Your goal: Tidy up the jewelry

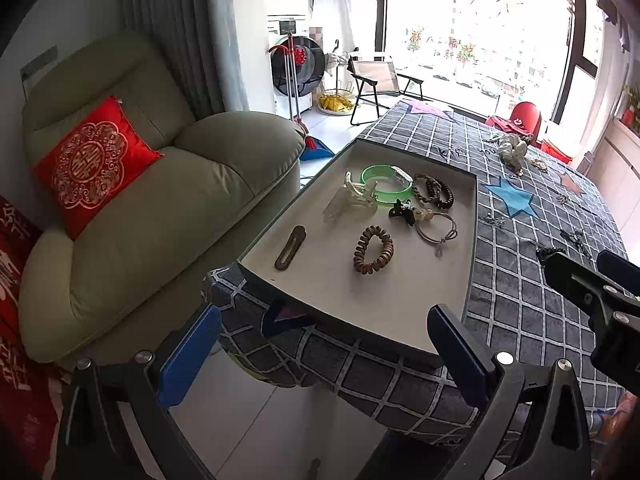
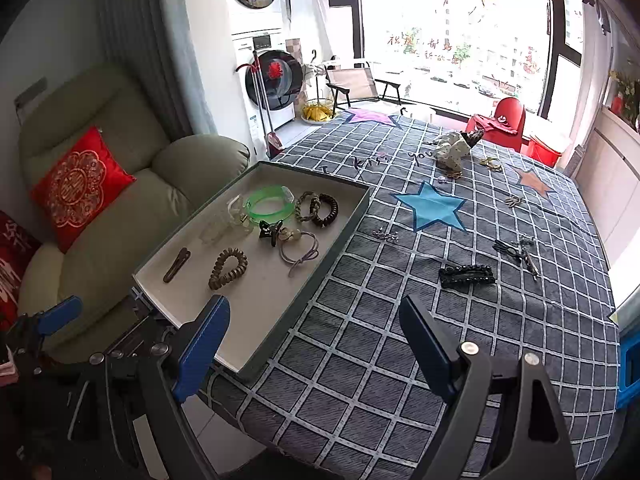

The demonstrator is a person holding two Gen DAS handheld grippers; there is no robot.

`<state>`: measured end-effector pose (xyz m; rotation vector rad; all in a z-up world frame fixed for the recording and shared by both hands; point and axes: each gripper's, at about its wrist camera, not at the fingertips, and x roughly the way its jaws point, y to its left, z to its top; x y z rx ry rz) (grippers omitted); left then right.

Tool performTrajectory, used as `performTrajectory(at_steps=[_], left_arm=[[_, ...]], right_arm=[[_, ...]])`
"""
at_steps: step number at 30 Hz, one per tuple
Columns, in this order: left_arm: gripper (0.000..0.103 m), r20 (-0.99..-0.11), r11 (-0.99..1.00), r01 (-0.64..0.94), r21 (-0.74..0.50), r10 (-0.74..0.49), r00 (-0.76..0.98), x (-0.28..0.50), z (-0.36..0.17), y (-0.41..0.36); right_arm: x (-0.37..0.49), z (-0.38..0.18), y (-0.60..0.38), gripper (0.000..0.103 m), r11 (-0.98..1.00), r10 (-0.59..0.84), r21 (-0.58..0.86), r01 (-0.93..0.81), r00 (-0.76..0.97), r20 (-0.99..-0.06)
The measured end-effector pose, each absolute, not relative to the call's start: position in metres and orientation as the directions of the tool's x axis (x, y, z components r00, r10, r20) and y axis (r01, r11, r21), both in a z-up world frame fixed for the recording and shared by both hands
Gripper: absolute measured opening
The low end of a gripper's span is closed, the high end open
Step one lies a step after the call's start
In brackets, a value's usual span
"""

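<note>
**Jewelry tray on the checked cloth**

Checked cloth (image 2: 360,360) covers the table; the tray (image 2: 256,364) at its left edge holds a green bangle (image 2: 267,205) and brown coil tie (image 2: 228,269). Both the left tool (image 1: 324,354) and right tool (image 2: 314,346) hang released, empty.

A shallow grey-walled tray (image 2: 352,216) with a pale floor lies flat on the checked tablecloth, its near corner past the table edge. Inside it, a brown snap hair clip (image 2: 176,265) lies near the near-left wall, a brown coil bracelet (image 2: 228,268) just right of it. Toward the tray's far end sit a green translucent bangle (image 2: 269,207), a clear hair claw (image 2: 226,222), a braided tie (image 2: 307,206) touching a dark bead bracelet (image 2: 325,211), a black claw clip (image 2: 269,231) and a lilac hair tie (image 2: 301,254). Outside the tray, to its right, a black beaded barrette (image 2: 467,275) lies flat, with small dark clips (image 2: 516,252) beyond it.
</note>
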<state>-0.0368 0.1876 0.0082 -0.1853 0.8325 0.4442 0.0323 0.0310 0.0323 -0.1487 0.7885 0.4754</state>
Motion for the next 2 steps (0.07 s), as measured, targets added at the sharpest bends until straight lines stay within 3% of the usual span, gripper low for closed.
performTrajectory(at_steps=[2], left_arm=[[0.103, -0.75, 0.892, -0.451, 0.011, 0.306, 0.587, -0.0365, 0.0076, 0.1882]], right_arm=[[0.0322, 0.0322, 0.0311, 0.088, 0.885, 0.354, 0.046, -0.463, 0.607, -0.712]])
